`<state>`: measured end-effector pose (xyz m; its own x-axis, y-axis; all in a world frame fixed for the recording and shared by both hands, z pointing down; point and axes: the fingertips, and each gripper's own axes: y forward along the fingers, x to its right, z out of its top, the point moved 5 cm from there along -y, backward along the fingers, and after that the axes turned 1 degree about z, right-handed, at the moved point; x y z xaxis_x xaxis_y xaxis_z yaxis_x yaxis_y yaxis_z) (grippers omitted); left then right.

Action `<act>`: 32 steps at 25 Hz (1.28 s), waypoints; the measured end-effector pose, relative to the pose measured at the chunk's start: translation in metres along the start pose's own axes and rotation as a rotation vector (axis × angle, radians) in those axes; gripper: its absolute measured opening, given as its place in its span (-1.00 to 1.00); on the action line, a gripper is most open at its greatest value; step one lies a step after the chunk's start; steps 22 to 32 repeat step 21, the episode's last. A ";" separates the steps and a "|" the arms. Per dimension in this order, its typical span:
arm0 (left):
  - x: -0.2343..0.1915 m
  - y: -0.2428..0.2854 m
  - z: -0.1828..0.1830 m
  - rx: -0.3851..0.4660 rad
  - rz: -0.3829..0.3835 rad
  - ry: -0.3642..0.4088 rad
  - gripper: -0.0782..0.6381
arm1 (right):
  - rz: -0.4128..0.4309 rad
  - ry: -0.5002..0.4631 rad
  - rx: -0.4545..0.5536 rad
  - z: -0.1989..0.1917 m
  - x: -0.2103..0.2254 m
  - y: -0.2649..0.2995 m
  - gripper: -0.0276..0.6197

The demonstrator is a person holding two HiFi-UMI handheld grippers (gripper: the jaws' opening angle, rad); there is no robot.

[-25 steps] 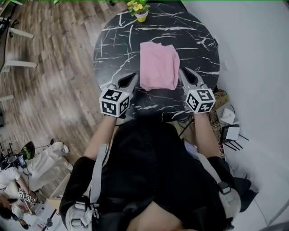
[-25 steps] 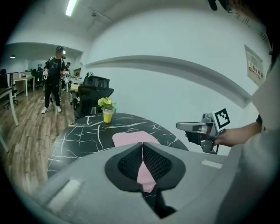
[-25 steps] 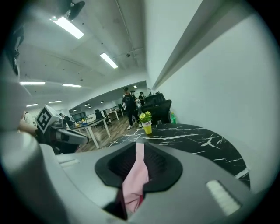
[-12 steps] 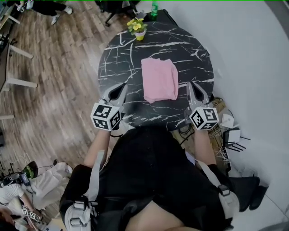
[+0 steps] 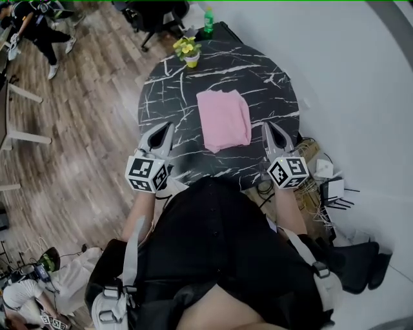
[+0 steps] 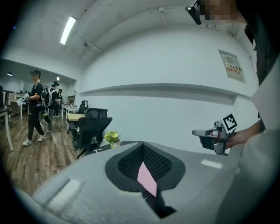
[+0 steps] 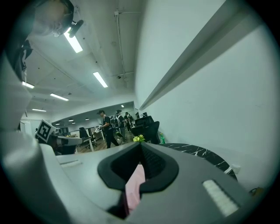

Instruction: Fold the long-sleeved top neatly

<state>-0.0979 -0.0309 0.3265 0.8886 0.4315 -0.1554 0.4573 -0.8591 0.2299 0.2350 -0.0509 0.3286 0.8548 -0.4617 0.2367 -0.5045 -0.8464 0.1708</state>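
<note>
The pink long-sleeved top [image 5: 224, 119] lies folded into a compact rectangle on the round black marble table [image 5: 168, 90]. My left gripper [image 5: 169, 124] hovers shut at the table's front left, apart from the top. To the top's right, my right gripper [image 5: 266, 124] is also shut and holds nothing. In the left gripper view the closed jaws [image 6: 142, 146] point level over the table, with a strip of the pink top [image 6: 146, 178] showing beyond them and the right gripper [image 6: 212, 133] to the side. The right gripper view shows its shut jaws [image 7: 141, 146] and the pink top [image 7: 134, 186] below.
A small pot of yellow flowers [image 5: 187, 50] stands at the table's far edge, with a green bottle [image 5: 208, 19] behind it. A white wall runs along the right. Cables and boxes [image 5: 326, 184] lie on the floor at the right. People walk in the far left.
Both grippers have risen and drawn back from the top's sides toward the table's front edge. The folded top has stayed in place.
</note>
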 end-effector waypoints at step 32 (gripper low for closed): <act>0.010 0.009 -0.011 -0.017 -0.021 -0.010 -0.76 | 0.010 0.010 0.008 -0.009 0.001 0.002 -0.90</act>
